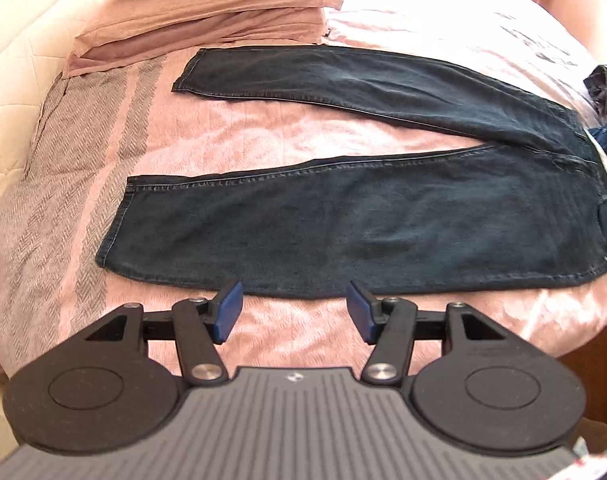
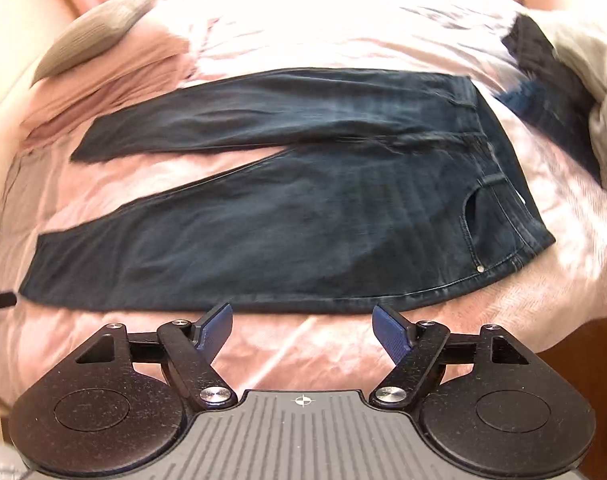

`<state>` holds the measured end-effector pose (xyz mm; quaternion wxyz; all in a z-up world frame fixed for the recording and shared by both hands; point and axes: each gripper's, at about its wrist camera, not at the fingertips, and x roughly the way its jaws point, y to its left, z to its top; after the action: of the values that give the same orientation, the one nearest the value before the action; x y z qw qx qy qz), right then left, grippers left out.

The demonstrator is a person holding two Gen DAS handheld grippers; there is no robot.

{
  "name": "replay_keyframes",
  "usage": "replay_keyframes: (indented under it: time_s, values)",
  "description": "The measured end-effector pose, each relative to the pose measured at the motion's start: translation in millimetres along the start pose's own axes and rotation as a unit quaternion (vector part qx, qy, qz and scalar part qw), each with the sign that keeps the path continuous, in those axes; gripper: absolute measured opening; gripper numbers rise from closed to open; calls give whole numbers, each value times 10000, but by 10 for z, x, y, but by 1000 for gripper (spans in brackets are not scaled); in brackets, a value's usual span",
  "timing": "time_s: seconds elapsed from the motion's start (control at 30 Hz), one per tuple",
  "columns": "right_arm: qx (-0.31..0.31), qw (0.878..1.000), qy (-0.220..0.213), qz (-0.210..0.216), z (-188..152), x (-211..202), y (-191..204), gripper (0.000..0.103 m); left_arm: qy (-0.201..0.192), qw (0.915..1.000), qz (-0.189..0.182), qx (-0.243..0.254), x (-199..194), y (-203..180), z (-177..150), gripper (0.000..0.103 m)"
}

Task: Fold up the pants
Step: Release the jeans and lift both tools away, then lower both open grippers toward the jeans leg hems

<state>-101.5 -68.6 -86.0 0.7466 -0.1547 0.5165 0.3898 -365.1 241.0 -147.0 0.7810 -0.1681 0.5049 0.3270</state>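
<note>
My left fingers (image 1: 294, 307) and right fingers (image 2: 303, 330) stand apart, holding nothing. Dark denim pants (image 1: 343, 216) lie flat at twelve o'clock on the pink, nubby-textured bed (image 1: 295, 144), legs splayed.

No readable text, brand or number in either view. Only signs — a small white mark on the grey ribbed housing of the left tool (image 1: 294, 309), and a crosshair symbol on the same spot of the right tool (image 2: 303, 322).
</note>
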Motion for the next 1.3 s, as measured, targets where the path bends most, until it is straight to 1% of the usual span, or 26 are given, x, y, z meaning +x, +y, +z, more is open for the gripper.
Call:
replay_keyframes:
  time_s: [0.2, 0.37, 0.4, 0.47, 0.63, 0.8, 1.07, 1.17, 1.3]
  values:
    - [-261, 9996, -44, -4, -82, -55, 177, 74, 172, 9998, 4, 97, -224, -70, -82, 54]
    - [-378, 9993, -32, 2, -102, -93, 206, 74, 158, 9998, -53, 103, -382, -126, -153, 55]
    - [-412, 9992, -12, 2, -107, -97, 210, 74, 144, 9998, -64, 119, -401, -137, -158, 56]
    - [-451, 9990, 43, 6, -113, -104, 217, 74, 132, 9998, -39, 138, -432, -167, -163, 58]
    - [-506, 9986, 131, 25, -102, -71, 196, 74, 183, 9998, -41, 117, -452, -217, -151, 58]
    - [-465, 9987, 220, 51, -76, -19, 97, 74, 271, 9995, 7, 165, -426, -318, -116, 58]
    - [-463, 9982, 352, 111, 124, 124, -141, 74, 362, 9991, 132, 162, -319, -539, 63, 58]
    - [-492, 9980, 355, 172, 254, 177, -247, 74, 391, 9990, 145, 150, -259, -656, 179, 62]
    - [-538, 9975, 426, 193, 470, 278, -432, 74, 404, 9991, 112, 15, -148, -808, 351, 63]
